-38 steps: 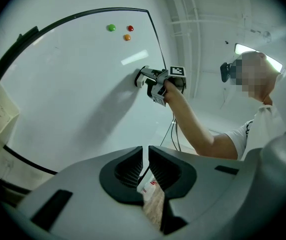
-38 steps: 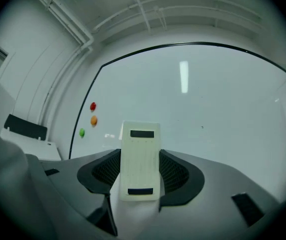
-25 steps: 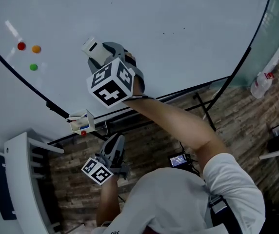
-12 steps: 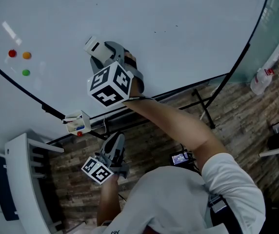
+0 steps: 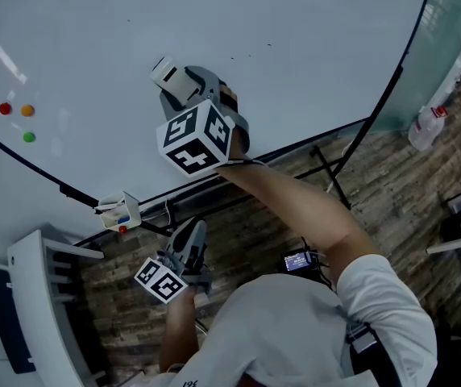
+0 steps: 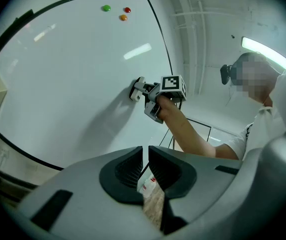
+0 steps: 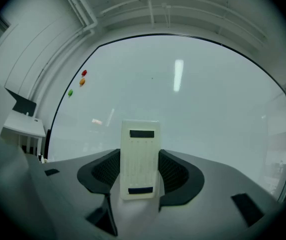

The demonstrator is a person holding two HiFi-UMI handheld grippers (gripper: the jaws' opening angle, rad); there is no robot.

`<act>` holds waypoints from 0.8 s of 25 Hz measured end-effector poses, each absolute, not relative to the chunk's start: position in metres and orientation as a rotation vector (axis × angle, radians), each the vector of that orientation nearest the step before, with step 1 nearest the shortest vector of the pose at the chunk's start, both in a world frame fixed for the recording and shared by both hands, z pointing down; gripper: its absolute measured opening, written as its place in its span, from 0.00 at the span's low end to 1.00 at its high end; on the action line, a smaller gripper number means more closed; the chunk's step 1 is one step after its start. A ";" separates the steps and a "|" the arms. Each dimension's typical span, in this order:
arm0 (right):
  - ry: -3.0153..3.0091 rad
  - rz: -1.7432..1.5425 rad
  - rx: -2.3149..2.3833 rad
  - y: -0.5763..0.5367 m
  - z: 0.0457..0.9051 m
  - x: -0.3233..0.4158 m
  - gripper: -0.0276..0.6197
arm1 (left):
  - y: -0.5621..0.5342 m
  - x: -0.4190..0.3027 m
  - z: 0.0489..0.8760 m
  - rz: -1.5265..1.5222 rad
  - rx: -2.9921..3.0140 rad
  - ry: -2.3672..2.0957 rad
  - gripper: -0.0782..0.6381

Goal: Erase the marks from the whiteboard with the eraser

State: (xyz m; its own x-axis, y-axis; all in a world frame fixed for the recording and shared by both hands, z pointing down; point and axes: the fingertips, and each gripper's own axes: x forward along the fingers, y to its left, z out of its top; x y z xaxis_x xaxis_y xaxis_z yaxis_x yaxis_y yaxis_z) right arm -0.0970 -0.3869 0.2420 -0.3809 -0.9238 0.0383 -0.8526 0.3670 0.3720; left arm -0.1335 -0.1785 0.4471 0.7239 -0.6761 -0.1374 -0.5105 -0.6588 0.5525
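Observation:
The whiteboard (image 5: 295, 22) fills the top of the head view. Two faint dark marks (image 5: 232, 57) sit up and to the right of the white eraser (image 5: 166, 72). My right gripper (image 5: 179, 85) is shut on that eraser, whose end lies against the board. In the right gripper view the eraser (image 7: 140, 159) stands upright between the jaws of the right gripper (image 7: 140, 170), and one tiny mark (image 7: 152, 77) shows above it. My left gripper (image 5: 190, 234) hangs low, below the board's edge. Its jaws are all but closed, with nothing between them in the left gripper (image 6: 145, 156) view.
Red (image 5: 5, 109), orange (image 5: 26, 110) and green (image 5: 28, 137) magnets stick to the board at far left. A small marker box (image 5: 118, 210) hangs on the board's lower frame. A white shelf (image 5: 37, 297) stands lower left, a plastic bottle (image 5: 426, 127) at right, and stand legs (image 5: 335, 184) on the wooden floor.
My right gripper has slid the eraser rightward across the board, away from the magnets and closer to the two small marks. The left gripper has stayed put.

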 end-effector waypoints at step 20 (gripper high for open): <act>-2.281 -0.401 1.728 -0.403 0.248 0.017 0.44 | -0.194 -0.087 0.442 -0.422 2.471 -0.849 0.16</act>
State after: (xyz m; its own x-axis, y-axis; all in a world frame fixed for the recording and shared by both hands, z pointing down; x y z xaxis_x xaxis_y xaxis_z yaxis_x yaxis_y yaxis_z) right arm 0.0174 -0.4032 0.2482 -0.2644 -0.9638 0.0334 -0.8946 0.2581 0.3649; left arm -0.0869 -0.1941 0.4418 0.7589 -0.6385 -0.1277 -0.4871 -0.6868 0.5395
